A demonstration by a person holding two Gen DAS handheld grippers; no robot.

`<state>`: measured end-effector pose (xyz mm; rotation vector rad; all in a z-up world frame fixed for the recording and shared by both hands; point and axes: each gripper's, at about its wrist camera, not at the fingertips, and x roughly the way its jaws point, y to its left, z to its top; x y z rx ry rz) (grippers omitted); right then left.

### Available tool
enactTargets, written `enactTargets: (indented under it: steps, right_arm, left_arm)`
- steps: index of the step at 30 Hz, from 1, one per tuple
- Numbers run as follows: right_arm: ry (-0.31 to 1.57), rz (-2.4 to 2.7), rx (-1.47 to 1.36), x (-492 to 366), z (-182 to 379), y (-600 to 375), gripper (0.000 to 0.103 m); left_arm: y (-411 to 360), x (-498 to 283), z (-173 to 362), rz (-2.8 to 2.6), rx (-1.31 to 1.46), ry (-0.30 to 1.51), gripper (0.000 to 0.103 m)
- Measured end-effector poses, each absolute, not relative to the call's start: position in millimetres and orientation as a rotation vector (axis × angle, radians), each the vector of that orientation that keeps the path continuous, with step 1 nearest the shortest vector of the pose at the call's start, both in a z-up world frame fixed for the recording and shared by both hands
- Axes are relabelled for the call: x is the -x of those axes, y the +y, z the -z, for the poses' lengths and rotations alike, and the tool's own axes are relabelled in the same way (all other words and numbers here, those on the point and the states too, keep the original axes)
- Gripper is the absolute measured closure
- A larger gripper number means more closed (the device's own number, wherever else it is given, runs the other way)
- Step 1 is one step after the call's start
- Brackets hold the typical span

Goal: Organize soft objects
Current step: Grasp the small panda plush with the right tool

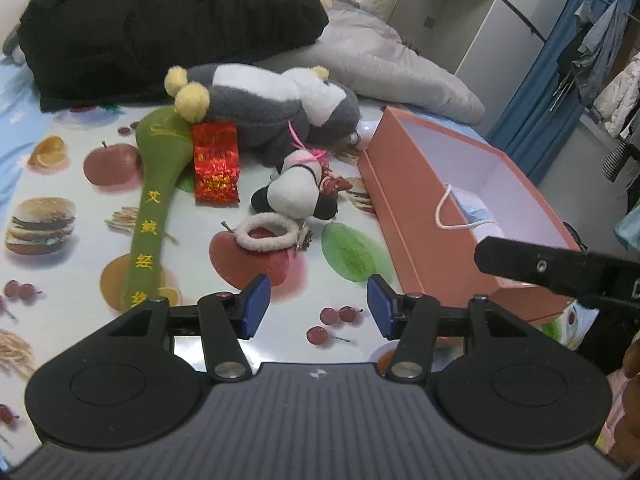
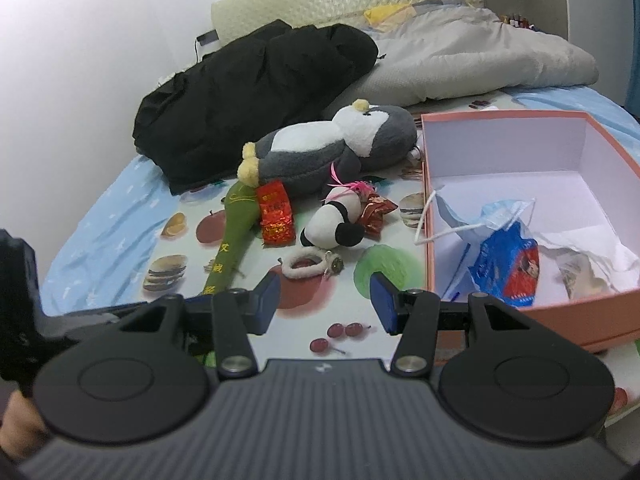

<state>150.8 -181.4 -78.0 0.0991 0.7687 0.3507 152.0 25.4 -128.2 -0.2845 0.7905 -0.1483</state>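
Note:
On the fruit-print sheet lie a grey-and-white plush penguin (image 1: 276,112) (image 2: 332,148), a small panda plush (image 1: 296,192) (image 2: 332,226), a fluffy white ring (image 1: 266,233) (image 2: 306,263), a green padded mallet (image 1: 154,200) (image 2: 232,236) and a red foil packet (image 1: 215,162) (image 2: 275,218). An open pink box (image 1: 436,232) (image 2: 576,312) on the right holds a blue face mask (image 1: 474,208) (image 2: 496,212) and bags. My left gripper (image 1: 318,306) is open and empty, in front of the ring. My right gripper (image 2: 324,300) is open and empty, beside the box.
A black jacket (image 1: 160,28) (image 2: 248,100) and a grey quilt (image 1: 392,68) (image 2: 472,60) lie at the back. A crumpled red wrapper (image 2: 374,212) sits by the panda. A white cabinet (image 1: 472,20) and hanging clothes (image 1: 600,52) stand to the right.

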Motion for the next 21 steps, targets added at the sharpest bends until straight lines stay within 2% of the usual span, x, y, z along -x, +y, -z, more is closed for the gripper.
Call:
enactTargets:
  steps: [21]
  right_arm:
    - [0.903, -0.374, -0.069, -282.2, 116.7, -127.6, 0.05]
  left_arm:
    - [47.0, -262.2, 193.5, 0.238, 0.353, 0.86, 0.044]
